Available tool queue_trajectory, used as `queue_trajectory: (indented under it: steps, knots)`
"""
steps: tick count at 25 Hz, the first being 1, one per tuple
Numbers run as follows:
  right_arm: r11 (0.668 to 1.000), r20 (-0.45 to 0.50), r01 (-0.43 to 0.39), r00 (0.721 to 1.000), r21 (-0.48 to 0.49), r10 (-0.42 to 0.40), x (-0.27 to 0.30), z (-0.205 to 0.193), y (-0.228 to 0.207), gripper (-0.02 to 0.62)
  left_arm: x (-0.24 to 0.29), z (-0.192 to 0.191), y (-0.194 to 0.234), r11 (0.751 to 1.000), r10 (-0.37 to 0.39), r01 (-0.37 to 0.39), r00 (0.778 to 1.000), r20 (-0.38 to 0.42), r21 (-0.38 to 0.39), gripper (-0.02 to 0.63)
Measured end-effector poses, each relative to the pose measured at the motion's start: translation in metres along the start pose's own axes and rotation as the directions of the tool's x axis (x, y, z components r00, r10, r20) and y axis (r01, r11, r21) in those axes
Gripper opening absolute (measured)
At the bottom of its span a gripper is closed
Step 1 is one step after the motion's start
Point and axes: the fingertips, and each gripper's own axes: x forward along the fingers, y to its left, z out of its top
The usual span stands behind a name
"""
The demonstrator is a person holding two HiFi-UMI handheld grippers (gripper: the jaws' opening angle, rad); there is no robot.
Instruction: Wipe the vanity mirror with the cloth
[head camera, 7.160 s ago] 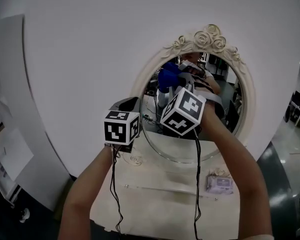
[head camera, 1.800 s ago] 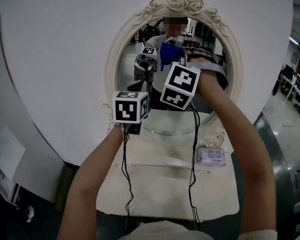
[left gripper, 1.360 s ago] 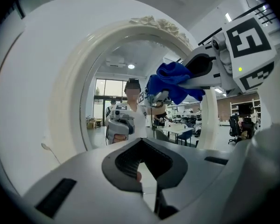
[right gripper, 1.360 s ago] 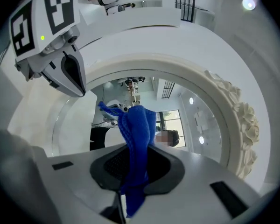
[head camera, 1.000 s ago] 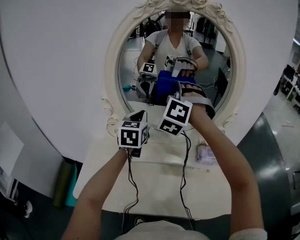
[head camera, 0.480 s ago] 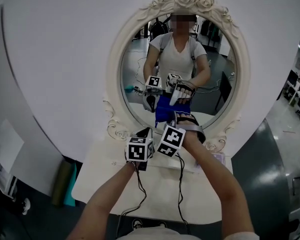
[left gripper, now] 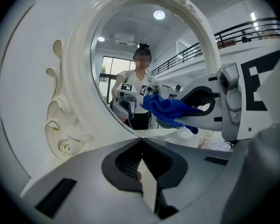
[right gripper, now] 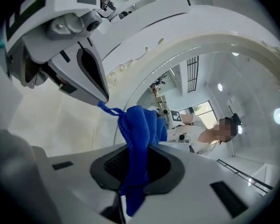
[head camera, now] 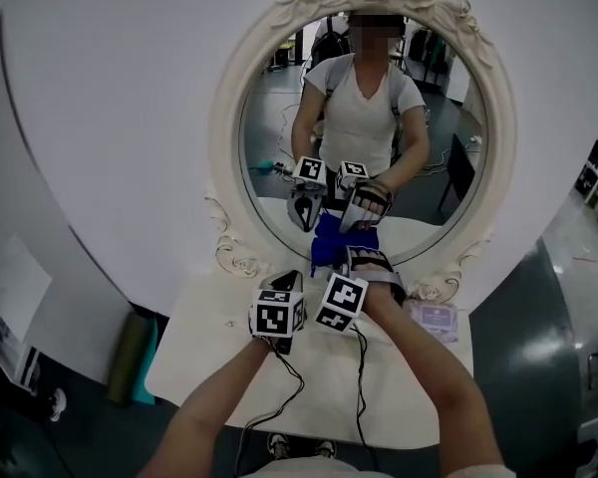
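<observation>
Both grippers have dropped to the vanity mirror's (head camera: 274, 127) bottom edge. Left gripper (left gripper: 141, 158): jaws pressed together, empty, by the frame. Just beside it, the right gripper (right gripper: 136, 164) pinches the blue cloth (right gripper: 141, 125) against the lower glass, with the remaining glass lying upward.

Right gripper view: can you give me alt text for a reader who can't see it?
The right gripper is shut on a bunched blue cloth, holding it up at the lower edge of an oval, white-framed vanity mirror. The left gripper hangs at upper left, and the glass reflects a person in a bright room.
</observation>
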Motion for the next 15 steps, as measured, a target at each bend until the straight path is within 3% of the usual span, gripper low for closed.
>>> queue_trajectory:
  steps: [9,15]
  knots:
    - [0.99,-0.015,-0.133,0.991,0.049,0.134,0.029,-0.009,0.052,0.074,0.0,-0.033,0.006,1.0,0.008,-0.007,0.998,-0.057,0.003,0.009]
    - [0.985,-0.026,-0.162,0.986,0.051,0.164,0.035,-0.011,0.063,0.074,-0.003,-0.041,0.009,1.0,0.009,-0.008,0.998,-0.07,0.014,0.009]
